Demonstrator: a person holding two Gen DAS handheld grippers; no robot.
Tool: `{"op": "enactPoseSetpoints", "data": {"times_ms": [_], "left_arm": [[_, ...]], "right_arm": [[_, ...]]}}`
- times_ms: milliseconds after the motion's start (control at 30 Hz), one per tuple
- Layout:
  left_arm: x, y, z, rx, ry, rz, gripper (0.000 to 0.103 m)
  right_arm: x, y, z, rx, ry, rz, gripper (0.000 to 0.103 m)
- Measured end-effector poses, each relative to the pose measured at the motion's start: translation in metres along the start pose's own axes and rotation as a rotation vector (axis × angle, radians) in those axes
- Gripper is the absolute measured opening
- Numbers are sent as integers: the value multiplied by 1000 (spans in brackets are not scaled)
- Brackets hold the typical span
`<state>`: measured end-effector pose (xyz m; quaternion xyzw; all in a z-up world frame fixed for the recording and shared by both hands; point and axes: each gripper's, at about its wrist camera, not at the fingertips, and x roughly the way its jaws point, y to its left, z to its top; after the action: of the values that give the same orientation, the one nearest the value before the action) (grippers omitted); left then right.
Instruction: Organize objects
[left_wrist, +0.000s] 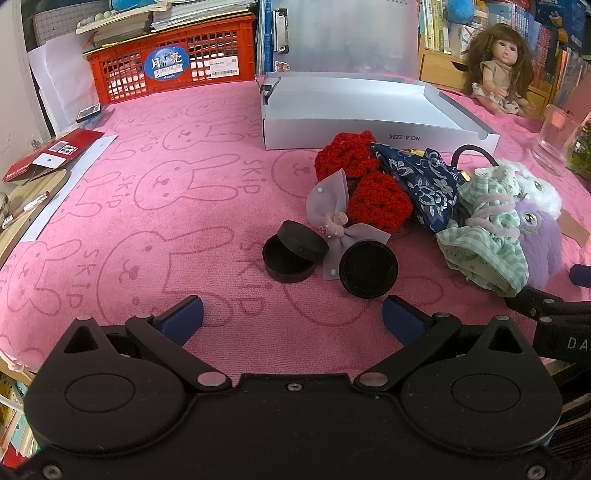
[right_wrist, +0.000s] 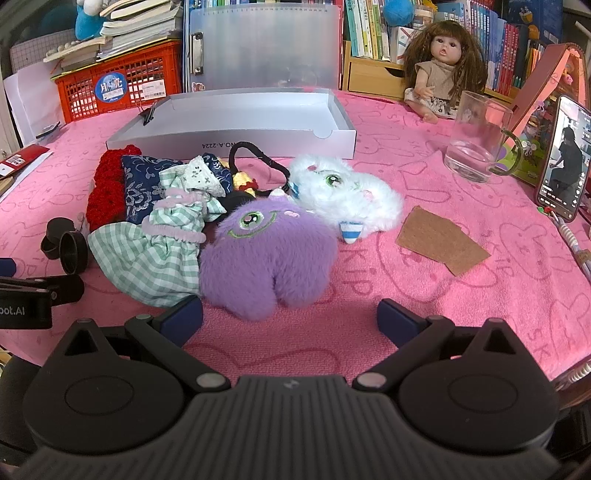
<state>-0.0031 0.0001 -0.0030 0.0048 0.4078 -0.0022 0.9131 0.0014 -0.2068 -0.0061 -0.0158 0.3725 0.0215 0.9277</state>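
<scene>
On the pink rabbit-print surface (left_wrist: 155, 206) we count two round black containers (left_wrist: 290, 260), the left one with its lid tilted on the rim, the right one (left_wrist: 368, 268) tipped on its side. Beside them lie one lilac bow clip (left_wrist: 334, 221), one red crocheted piece (left_wrist: 354, 173), one blue floral pouch (left_wrist: 421, 181), one green gingham cloth (right_wrist: 147, 254), then two plush monsters: purple (right_wrist: 266, 254) and white (right_wrist: 343, 192). One open grey box (right_wrist: 240, 122) sits behind. Our left gripper (left_wrist: 291, 317) and right gripper (right_wrist: 290, 317) hold fingers spread, empty.
</scene>
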Motion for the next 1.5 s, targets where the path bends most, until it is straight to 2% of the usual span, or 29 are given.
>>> {"op": "enactPoseSetpoints", "data": {"times_ms": [300, 500, 600, 733, 933, 1100, 1167, 1333, 1500], "left_arm": [[-1, 0, -1, 0, -11, 0, 103], [-2, -1, 0, -3, -10, 6, 103], [-4, 0, 2, 4, 2, -13, 103], [-12, 0, 0, 5, -25, -65, 99], [-22, -4, 5, 19, -64, -120, 83], [-26, -5, 6, 17, -79, -156, 69], [-26, -6, 7, 19, -78, -165, 66], [-22, -6, 8, 16, -62, -176, 50], [-22, -7, 8, 23, -68, -187, 48]], "right_arm": [[0, 1, 1, 1, -4, 0, 103], [0, 1, -3, 5, -46, 4, 103], [0, 0, -3, 2, -43, 9, 103], [0, -2, 0, -6, -29, 15, 103], [-3, -8, 5, 33, -19, 32, 103], [-11, -12, 11, 26, -67, 25, 103], [-14, -12, 15, 22, -84, 21, 103], [-13, -12, 20, 13, -105, 24, 98], [-11, -8, 22, 4, -110, 40, 91]]}}
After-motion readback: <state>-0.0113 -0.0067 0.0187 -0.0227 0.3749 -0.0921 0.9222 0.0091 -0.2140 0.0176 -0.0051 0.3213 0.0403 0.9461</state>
